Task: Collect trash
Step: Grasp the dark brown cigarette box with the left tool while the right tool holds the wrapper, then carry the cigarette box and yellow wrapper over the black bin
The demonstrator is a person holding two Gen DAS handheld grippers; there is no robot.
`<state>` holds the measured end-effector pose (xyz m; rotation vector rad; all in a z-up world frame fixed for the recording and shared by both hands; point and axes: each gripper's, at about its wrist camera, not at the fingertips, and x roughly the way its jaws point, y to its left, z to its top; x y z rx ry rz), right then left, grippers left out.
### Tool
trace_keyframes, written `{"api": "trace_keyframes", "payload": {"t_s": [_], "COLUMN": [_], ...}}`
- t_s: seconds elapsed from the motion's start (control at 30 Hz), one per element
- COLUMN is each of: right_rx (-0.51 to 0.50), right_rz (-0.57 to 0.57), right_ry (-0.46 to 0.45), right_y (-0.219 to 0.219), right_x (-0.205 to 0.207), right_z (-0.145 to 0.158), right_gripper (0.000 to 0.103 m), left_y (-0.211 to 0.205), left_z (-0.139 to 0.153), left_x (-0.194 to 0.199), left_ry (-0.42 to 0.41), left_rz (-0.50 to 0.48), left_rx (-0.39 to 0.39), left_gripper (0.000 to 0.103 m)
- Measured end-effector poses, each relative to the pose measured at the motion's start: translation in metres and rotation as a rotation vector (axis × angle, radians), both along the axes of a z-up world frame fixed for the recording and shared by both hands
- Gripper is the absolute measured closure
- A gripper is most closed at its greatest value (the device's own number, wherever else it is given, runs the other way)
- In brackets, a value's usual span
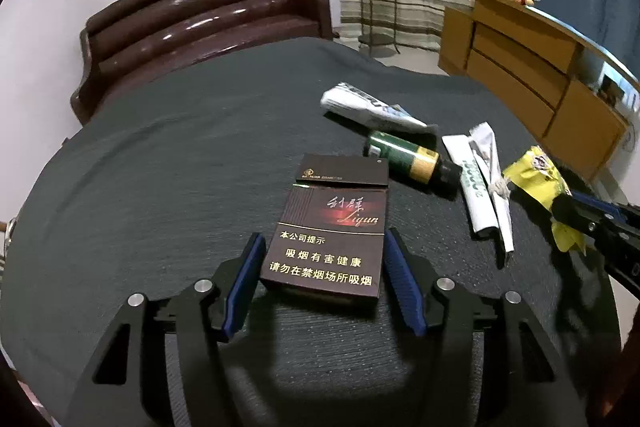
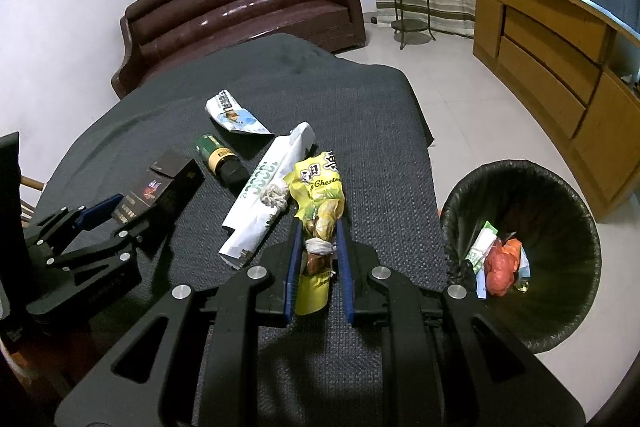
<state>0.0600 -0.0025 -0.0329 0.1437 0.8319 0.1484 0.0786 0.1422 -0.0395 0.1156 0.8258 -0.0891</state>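
Note:
A dark cigarette pack [image 1: 332, 227] lies on the dark-clothed table [image 1: 160, 167]. My left gripper [image 1: 324, 255] stands around its near end with both blue pads against its sides. In the right wrist view the left gripper [image 2: 134, 213] has the pack [image 2: 168, 187] tilted between its fingers. My right gripper [image 2: 319, 227] is shut on a yellow chestnut snack bag [image 2: 320, 187] tied with white string. From the left wrist view the right gripper [image 1: 576, 211] clamps the yellow bag [image 1: 536, 175] at the right edge.
A green bottle [image 2: 220, 159], long white paper wrappers [image 2: 260, 203] and a crumpled white-blue wrapper [image 2: 234, 117] lie mid-table. A black-lined trash bin [image 2: 560, 227] holding some litter stands on the floor to the right. A brown sofa [image 2: 240, 7] and a wooden cabinet [image 2: 560, 59] stand behind.

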Motion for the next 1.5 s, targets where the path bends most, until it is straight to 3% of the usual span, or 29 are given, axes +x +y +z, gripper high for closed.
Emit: {"api": "trace_keyframes", "payload": {"t_s": [0.57, 1.2, 1.5], "right_rx": [0.002, -0.083, -0.058], "right_rz": [-0.053, -0.267, -0.272], "right_ry": [-0.083, -0.105, -0.087], "right_y": [-0.027, -0.140, -0.156], "right_x": [-0.013, -0.032, -0.035], "right_z": [0.027, 0.018, 0.010], "right_gripper": [0.086, 0.086, 0.086], "left_y": [-0.005, -0.143, -0.156], "left_z": [0.033, 0.049, 0.041], "left_x": [-0.020, -0.015, -0.016], "left_ry": [-0.118, -0.180, -0.195], "left_rz": [0.056, -0.172, -0.181], "left_rx": [-0.075, -0.097, -0.045], "left_gripper": [0.045, 0.046, 0.046]}}
